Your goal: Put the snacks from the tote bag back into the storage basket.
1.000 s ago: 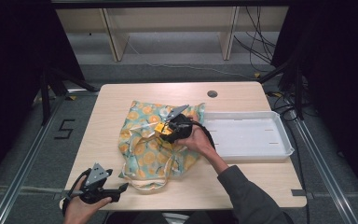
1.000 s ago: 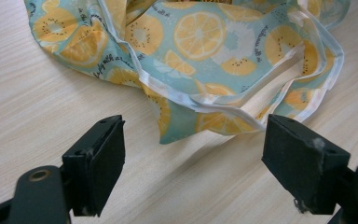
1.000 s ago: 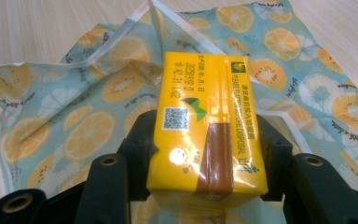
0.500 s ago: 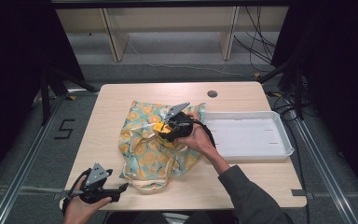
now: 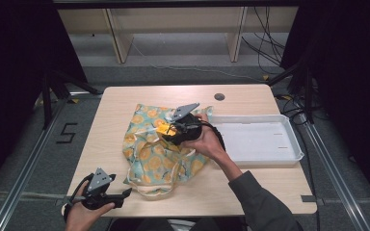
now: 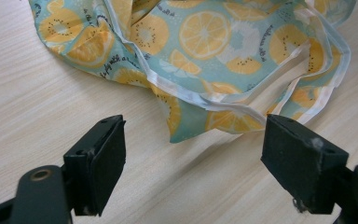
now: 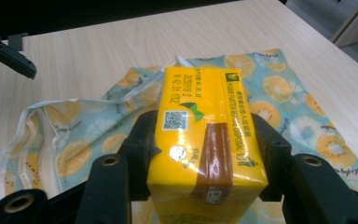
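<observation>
The right gripper [image 7: 200, 154] is clamped on a yellow drink carton [image 7: 204, 140], one jaw pressed to each side wall, printed top and brown strip facing the camera; the side grip looks chosen to keep the carton square and its end free. In the high view the carton [image 5: 166, 130] is carried above the middle of a fruit-print cloth bag [image 5: 161, 149], which lies crumpled on the desk [image 5: 120, 103]. Whether the carton touches the cloth cannot be told. The left gripper [image 6: 205, 154] rests low at the near left corner of the desk, jaws wide apart with nothing between them, pointed at the bag's near edge and its pale handle loop [image 6: 279, 93]; judged as parked within reach of the rim, possibly to hold the bag if needed. A white tray [image 5: 262, 139] sits just right of the bag, bare inside, and appears a likely place for the carton. Obstacles: the loose handle loops and folded cloth near the right hand [image 5: 207, 142] could snag; a round cable port [image 5: 219, 96] lies at the far edge, well apart.
</observation>
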Demonstrator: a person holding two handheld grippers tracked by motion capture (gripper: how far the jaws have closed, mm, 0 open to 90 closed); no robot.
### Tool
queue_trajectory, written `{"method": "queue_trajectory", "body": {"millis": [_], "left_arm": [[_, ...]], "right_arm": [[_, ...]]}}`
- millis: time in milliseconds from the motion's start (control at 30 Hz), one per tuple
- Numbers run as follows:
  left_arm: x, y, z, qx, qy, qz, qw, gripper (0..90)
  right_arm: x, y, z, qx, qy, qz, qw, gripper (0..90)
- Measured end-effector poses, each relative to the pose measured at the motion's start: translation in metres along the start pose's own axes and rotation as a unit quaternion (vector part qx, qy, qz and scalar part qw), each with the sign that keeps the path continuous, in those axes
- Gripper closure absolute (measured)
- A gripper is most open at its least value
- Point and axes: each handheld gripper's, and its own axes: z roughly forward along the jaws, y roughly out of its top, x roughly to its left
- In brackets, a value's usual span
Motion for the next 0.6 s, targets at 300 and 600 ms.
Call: {"method": "queue_trajectory", "body": {"millis": [300,600], "left_arm": [[-0.001,-0.001,0.001,-0.009,0.003,-0.010,0.9999,21.3],[-0.002,-0.001,0.001,-0.006,0.005,-0.022,0.9997,21.4]], "right_arm": [[0.007,0.005,-0.019,-0.010,0.005,-0.012,0.9999,52.0],[0.014,0.006,-0.036,-0.023,0.011,-0.023,0.9994,52.0]]}}
